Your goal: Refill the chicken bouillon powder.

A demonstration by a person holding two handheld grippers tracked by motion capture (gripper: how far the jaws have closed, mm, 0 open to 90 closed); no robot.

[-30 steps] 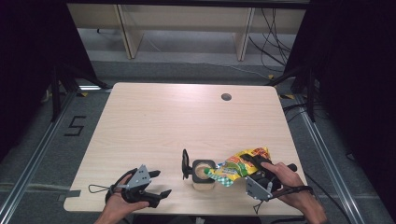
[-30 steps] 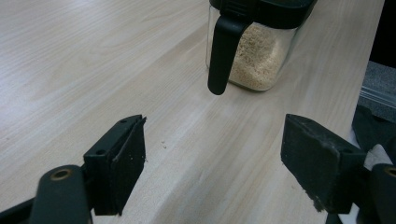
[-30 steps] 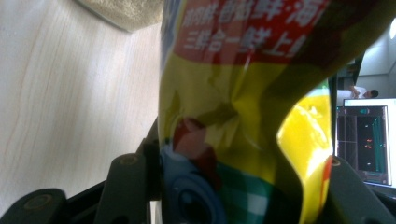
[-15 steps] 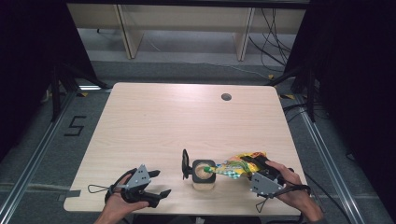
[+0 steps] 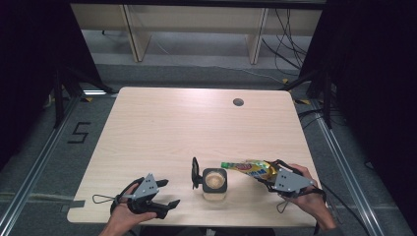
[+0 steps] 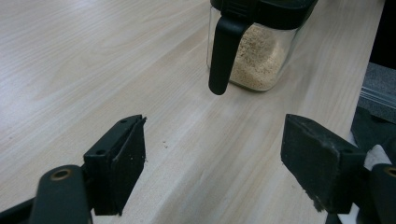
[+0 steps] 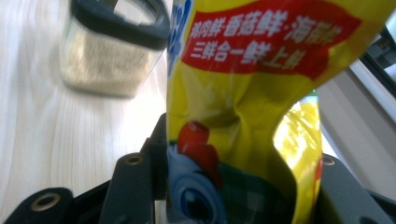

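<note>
A clear jar (image 5: 215,183) of tan granules stands near the table's front edge, its black lid (image 5: 195,173) flipped open to the left. My right gripper (image 5: 263,174) is shut on a yellow seasoning bag (image 5: 248,168). It holds the bag almost level, with the bag's end beside the jar's far right rim. The jaws have just been closing a little further on the bag. In the right gripper view the bag (image 7: 252,93) stands between the jaws, with the jar (image 7: 112,60) behind it. My left gripper (image 5: 168,192) rests open on the table left of the jar (image 6: 254,56).
The wooden table (image 5: 196,128) has a round cable hole (image 5: 238,102) at the back right. A few granules (image 6: 164,143) lie on the wood ahead of the left gripper. The table's right edge is just beyond the right hand.
The right gripper has shifted right and slightly down with the bag, which now lies flatter. The left gripper has stayed put.
</note>
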